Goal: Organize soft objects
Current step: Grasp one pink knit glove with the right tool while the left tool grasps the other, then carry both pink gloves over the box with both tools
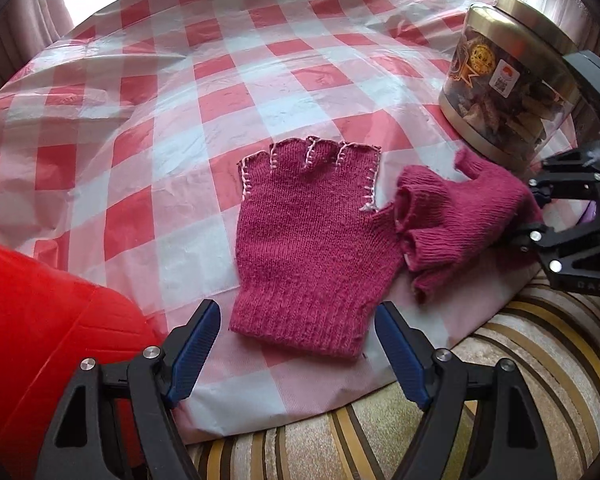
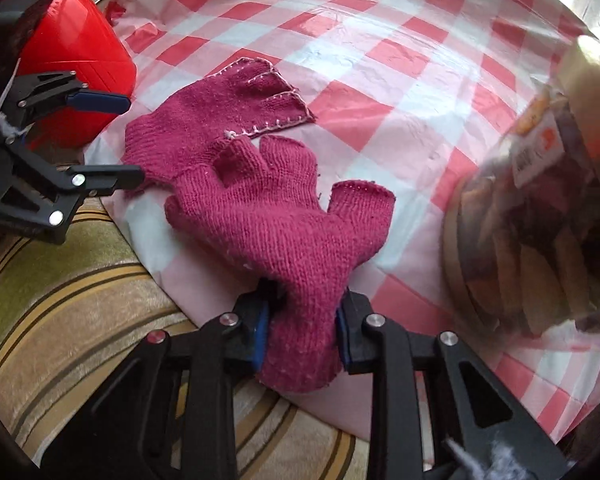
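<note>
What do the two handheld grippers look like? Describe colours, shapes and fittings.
Both the left gripper and the right gripper are black frames with triangular cut-outs and round silver bolts at the joints. Their fingers carry ribbed blue pads. Grey fluff clings to the right gripper's frame. No sleeves show.

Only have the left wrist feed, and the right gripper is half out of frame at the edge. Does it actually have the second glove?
Observer: Yes. In the right wrist view the right gripper has its pads pressed on both sides of the cuff of the crumpled glove.
Operator: Is that glove clear of the other one?
Observer: No. Its finger stubs lie over the edge of the flat glove, near that glove's thumb.
Operator: Jar touching it?
Observer: Not as far as I can see. The jar stands close on the right, with a strip of tablecloth between it and the held glove's thumb.
</note>
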